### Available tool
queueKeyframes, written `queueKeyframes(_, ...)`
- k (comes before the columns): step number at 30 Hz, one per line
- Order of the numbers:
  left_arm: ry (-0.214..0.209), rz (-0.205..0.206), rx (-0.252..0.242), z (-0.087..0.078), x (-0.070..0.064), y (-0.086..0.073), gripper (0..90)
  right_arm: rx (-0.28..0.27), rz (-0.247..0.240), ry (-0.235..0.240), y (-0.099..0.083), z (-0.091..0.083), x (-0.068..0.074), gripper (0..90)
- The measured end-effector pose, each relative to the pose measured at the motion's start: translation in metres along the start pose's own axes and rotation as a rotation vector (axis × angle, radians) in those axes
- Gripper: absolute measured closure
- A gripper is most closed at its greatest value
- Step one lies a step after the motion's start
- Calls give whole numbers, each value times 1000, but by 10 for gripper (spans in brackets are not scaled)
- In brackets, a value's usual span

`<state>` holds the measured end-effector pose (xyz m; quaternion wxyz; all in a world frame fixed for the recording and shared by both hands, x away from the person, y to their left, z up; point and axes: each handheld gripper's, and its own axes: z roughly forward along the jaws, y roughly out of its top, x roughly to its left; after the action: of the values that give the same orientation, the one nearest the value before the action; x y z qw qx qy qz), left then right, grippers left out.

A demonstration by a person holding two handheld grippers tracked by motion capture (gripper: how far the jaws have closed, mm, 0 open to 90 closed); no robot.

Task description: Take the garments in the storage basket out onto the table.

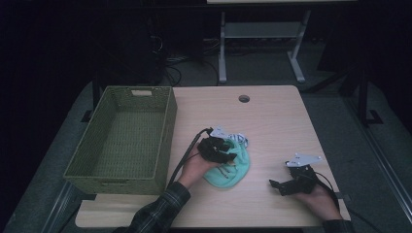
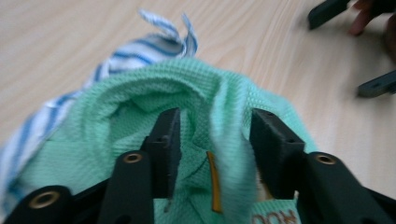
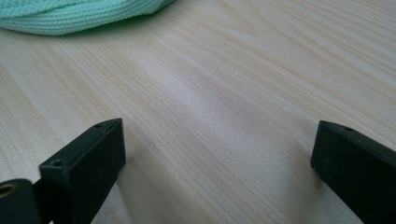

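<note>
I see left gripper [image 2: 212, 140] over mint green cloth [image 2: 140, 116] at table [image 1: 272, 111] centre, jaws parted with raised fold standing between them, not yet pinched. Striped cloth [image 2: 135, 51] lies under and behind green one, touching it. Right gripper [image 3: 217, 154] rests low near right table edge, jaws wide apart, holding nothing. Green basket [image 1: 131, 136] stands at left, seems bare inside, though light is dim. Risk I judge: closing on thin fold may slip, or lift drags striped cloth along.
</note>
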<state>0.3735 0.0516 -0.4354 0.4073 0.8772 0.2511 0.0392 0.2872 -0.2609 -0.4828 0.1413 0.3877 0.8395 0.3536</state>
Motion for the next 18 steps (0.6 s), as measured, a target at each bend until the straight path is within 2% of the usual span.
queueKeyframes(7, 21, -6, -7, -33, -6, -8, 516, 0, 0, 0, 0, 0, 0, 29)
queueKeyframes(12, 37, -22, -11, -50, -10, -24, 684, 0, 1, 0, 0, 0, 0, 29)
queueKeyframes(15, 40, -30, 32, -53, -12, -34, 805, 0, 1, 0, 0, 0, 0, 29)
queueKeyframes(18, 11, -54, 64, -51, -15, -44, 894, 0, 0, 0, 0, 0, 0, 29)
